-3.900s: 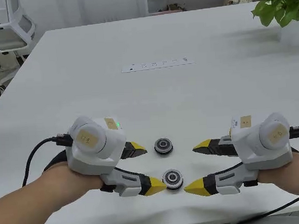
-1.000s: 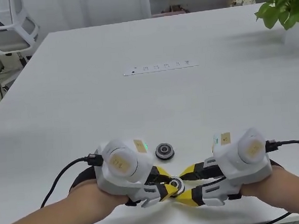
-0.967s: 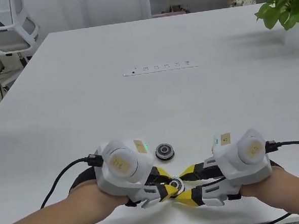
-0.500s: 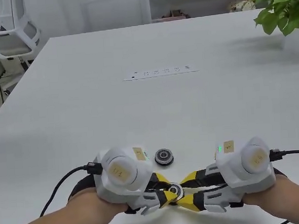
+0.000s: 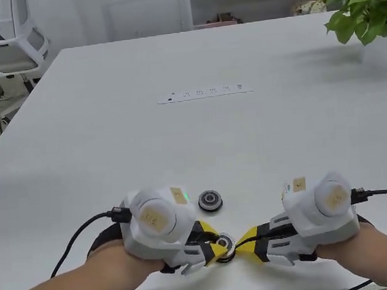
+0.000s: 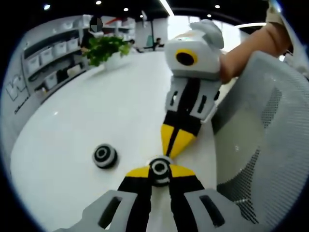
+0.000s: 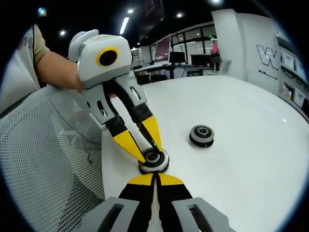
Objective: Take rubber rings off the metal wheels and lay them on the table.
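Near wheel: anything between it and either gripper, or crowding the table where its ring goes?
Nothing visible. Left gripper and right gripper both touch the near wheel; bare table surrounds it, second wheel lies apart.

Black, yellow-tipped tongs; black-and-silver wheels; white table.

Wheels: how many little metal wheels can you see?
2. The near wheel is pinched in the left gripper, with the right gripper at its edge; the far wheel lies free just beyond. None seems hidden.
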The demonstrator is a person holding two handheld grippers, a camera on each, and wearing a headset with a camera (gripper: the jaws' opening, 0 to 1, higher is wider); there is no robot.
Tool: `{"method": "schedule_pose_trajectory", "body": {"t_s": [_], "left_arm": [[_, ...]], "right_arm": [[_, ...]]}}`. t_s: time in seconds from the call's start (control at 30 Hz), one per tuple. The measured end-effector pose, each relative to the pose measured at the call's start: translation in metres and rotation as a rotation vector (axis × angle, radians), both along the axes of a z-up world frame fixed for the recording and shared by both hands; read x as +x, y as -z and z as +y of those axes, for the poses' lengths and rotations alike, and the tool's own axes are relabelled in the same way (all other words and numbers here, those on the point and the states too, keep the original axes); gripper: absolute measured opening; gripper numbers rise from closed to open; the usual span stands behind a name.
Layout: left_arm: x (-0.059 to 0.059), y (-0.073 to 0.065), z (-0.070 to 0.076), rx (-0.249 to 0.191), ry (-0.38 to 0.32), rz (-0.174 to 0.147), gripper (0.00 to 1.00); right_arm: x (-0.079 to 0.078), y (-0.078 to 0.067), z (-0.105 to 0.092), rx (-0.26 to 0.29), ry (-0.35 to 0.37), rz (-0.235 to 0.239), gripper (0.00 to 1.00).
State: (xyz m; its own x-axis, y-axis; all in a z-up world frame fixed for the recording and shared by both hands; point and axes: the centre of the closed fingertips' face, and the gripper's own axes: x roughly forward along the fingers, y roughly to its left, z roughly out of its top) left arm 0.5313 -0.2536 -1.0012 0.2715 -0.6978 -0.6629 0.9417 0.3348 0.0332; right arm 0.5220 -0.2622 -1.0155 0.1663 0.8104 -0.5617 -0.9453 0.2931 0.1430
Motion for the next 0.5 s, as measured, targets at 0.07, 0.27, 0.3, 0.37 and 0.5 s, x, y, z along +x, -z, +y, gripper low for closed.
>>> {"method": "schedule_pose_trajectory", "body": {"t_s": [0.07, 0.27, 0.3, 0.37, 0.5], "left_arm": [[0.000, 0.000, 0.000, -0.002, 0.001, -0.001, 0.14], [0.000, 0.000, 0.000, -0.003, 0.000, 0.000, 0.14], [0.000, 0.000, 0.000, -0.003, 0.000, 0.000, 0.14], [0.000, 0.000, 0.000, -0.003, 0.000, -0.001, 0.14], [0.000, 0.000, 0.000, -0.003, -0.001, -0.002, 0.14]], "right_arm": [[0.001, 0.000, -0.001, -0.005, -0.003, -0.031, 0.11], [0.000, -0.005, 0.005, 0.014, -0.021, -0.047, 0.22], [0.000, -0.004, 0.006, 0.012, -0.024, -0.049, 0.22], [0.000, -0.004, 0.008, 0.010, -0.034, -0.056, 0.24], [-0.001, -0.003, 0.014, 0.005, -0.060, -0.063, 0.28]]}}
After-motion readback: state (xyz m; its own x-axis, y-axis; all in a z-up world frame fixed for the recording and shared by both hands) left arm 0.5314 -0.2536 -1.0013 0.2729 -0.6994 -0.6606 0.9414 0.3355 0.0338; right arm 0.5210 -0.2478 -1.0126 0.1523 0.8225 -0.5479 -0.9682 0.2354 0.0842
